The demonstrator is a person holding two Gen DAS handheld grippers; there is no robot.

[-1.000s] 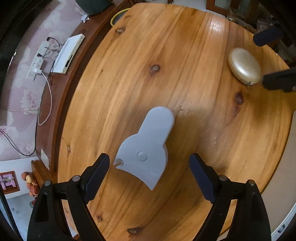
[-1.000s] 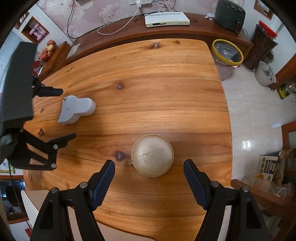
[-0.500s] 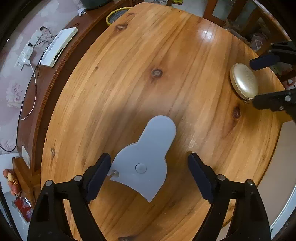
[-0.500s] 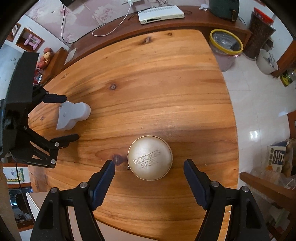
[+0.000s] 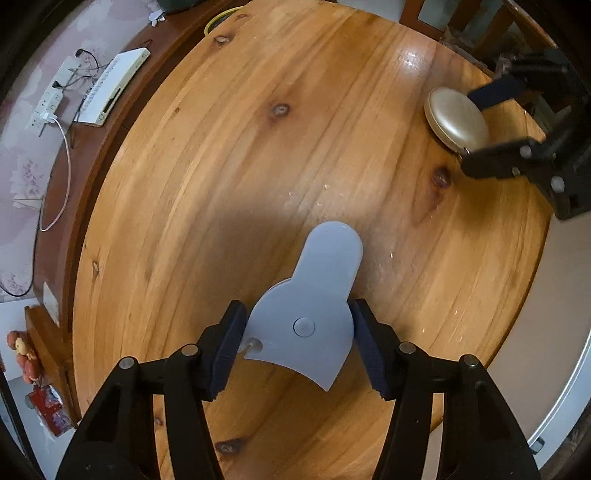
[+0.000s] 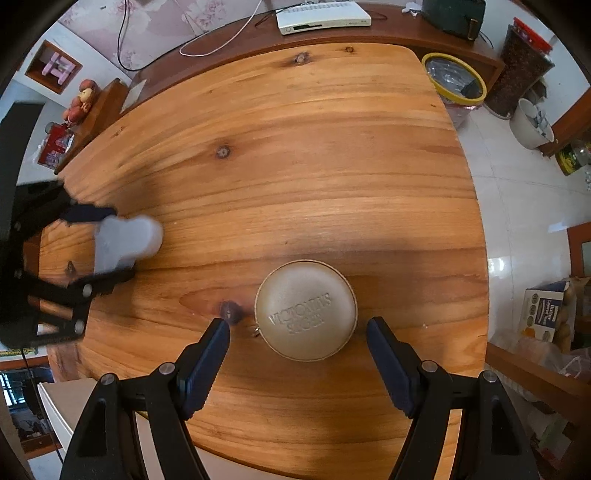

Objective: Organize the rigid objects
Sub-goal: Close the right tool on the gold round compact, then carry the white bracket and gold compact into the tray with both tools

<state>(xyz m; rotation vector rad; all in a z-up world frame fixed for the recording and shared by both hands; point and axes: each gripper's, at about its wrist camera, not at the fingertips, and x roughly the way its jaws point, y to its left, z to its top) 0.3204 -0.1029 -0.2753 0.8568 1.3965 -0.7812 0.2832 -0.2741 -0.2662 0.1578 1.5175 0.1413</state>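
Observation:
A flat grey plastic piece (image 5: 306, 295) with a rounded neck and a flared base lies on the wooden table (image 5: 258, 166). My left gripper (image 5: 297, 328) points straight down over it. Its jaws are closing, and the flared base sits between them with both pads against its sides. The right wrist view shows the same piece (image 6: 125, 240) blurred at the left, flanked by the left gripper (image 6: 105, 245). A round gold zip case (image 6: 306, 310) with embossed lettering rests between the fingers of my open right gripper (image 6: 297, 343), with a gap on each side. The left wrist view shows that case (image 5: 456, 120) at upper right.
Behind the table, a dark sideboard carries a white set-top box (image 6: 323, 16) with cables and a power strip (image 5: 48, 107). A yellow-rimmed bin (image 6: 454, 79) stands off the table's far right corner. A cardboard box (image 6: 546, 314) sits on the tiled floor to the right.
The left gripper's jaws have closed in from wide apart onto the sides of the grey piece. The right gripper has kept its place over the gold case.

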